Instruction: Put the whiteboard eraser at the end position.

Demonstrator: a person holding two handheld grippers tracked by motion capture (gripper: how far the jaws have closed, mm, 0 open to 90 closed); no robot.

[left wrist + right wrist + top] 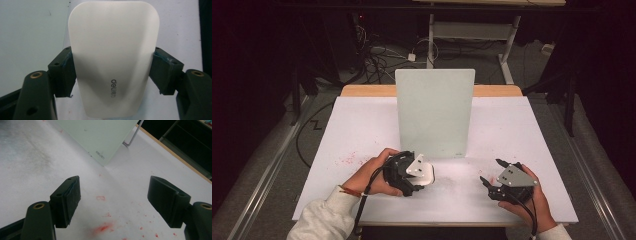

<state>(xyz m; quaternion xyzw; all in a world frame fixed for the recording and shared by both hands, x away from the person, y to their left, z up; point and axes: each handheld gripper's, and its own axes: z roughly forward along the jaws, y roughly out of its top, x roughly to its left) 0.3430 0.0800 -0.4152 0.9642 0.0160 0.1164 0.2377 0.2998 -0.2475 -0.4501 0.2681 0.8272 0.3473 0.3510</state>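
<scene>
Currently, the left gripper [419, 175] grasps a white eraser [113, 57] between its jaws, one pad pressing each long side; the "deli" mark faces the camera in the left gripper view. The eraser sits low over the desk [357, 130], just in front of the upright whiteboard [434, 112]. The right gripper [493, 175] rests near the desk's front edge, well apart from the left one, jaws spread wide and gripping nothing. Red marker smudges [102, 228] lie on the desk beneath it.
</scene>
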